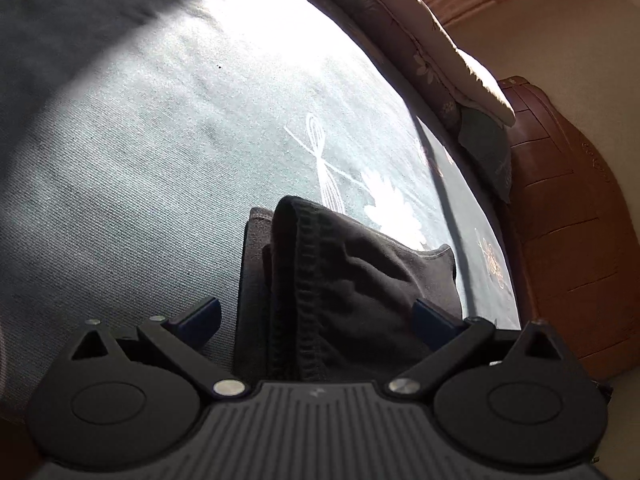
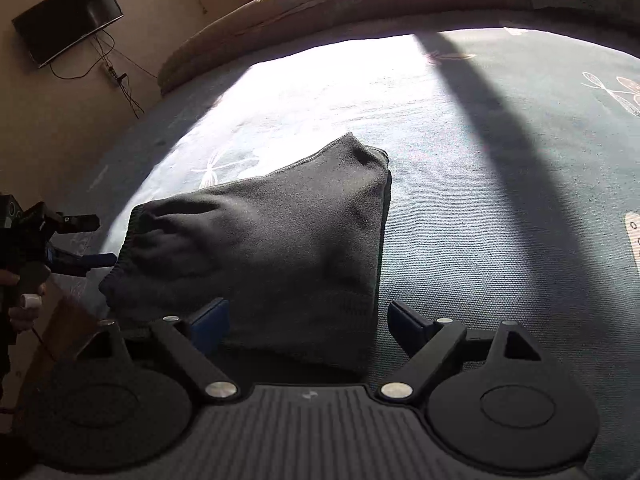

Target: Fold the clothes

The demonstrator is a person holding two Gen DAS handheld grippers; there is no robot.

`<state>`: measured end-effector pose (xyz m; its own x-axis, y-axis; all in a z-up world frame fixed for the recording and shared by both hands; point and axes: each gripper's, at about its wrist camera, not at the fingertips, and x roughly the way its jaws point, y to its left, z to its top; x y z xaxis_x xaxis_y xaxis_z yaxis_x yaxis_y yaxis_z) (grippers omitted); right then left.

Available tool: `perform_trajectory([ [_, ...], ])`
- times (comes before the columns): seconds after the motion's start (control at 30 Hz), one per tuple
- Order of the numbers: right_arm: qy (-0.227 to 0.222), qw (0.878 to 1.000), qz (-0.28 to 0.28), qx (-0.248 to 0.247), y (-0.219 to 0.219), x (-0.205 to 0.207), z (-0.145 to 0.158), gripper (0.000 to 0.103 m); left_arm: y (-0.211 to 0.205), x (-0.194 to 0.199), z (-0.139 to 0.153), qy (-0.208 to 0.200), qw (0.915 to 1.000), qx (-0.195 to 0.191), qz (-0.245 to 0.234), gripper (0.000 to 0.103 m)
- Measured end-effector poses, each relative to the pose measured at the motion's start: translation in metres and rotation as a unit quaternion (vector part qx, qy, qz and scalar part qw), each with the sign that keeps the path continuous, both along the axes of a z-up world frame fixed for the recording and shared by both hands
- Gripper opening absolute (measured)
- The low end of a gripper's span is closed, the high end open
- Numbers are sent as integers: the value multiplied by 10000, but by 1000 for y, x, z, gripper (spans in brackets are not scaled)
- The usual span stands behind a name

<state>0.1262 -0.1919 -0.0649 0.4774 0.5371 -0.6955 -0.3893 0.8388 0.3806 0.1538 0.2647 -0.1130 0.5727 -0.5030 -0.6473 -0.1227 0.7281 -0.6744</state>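
Both the left tool (image 1: 316,316) and right tool (image 2: 308,320) gape released around the folded dark garment (image 2: 280,248); no legible writing.

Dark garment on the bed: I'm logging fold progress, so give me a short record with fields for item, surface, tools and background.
item: dark knit garment, folded into a compact stack, ribbed hem toward the left tool
surface: grey-blue bedspread with a pale dragonfly print, partly sunlit
left tool: open, fingers either side of the garment's end
right tool: open, garment edge between its fingers, not pinched
background: wall-mounted TV, rolled quilt
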Motion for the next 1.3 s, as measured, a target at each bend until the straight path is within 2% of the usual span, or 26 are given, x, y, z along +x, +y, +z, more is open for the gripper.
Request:
perform_trajectory([
  [0.2,47,9999,-113,-46,-6,6,-3,89,1,29,-17,69,9963,-834,-213,102],
  [0.37,7,9999,-114,-15,-2,10,-2,89,2,47,-20,158,9932,-1112,-318,102],
  [0.5,-41,10000,-31,-7,2,9,1,89,3,30,-28,370,9875,-1463,-445,102],
  [0.67,-29,10000,27,-9,3,9,0,90,-4,19,-30,358,9871,-1456,-566,102],
  [0.87,-100,9999,55,83,7,8,7,90,-19,58,-26,304,9876,-1314,-804,102],
  [1.0,-155,9997,71,163,6,5,12,92,-19,50,-27,366,9855,-1447,-812,102],
  [1.07,-46,9995,43,295,1,6,10,93,-17,35,-31,408,9827,-1579,-876,102],
  [1.17,248,9979,-2,600,-8,11,0,95,-14,26,-32,259,9826,-1609,-892,102],
  [1.3,607,9922,-175,1075,-20,29,-13,96,-21,45,-30,310,9837,-1503,-939,102],
])
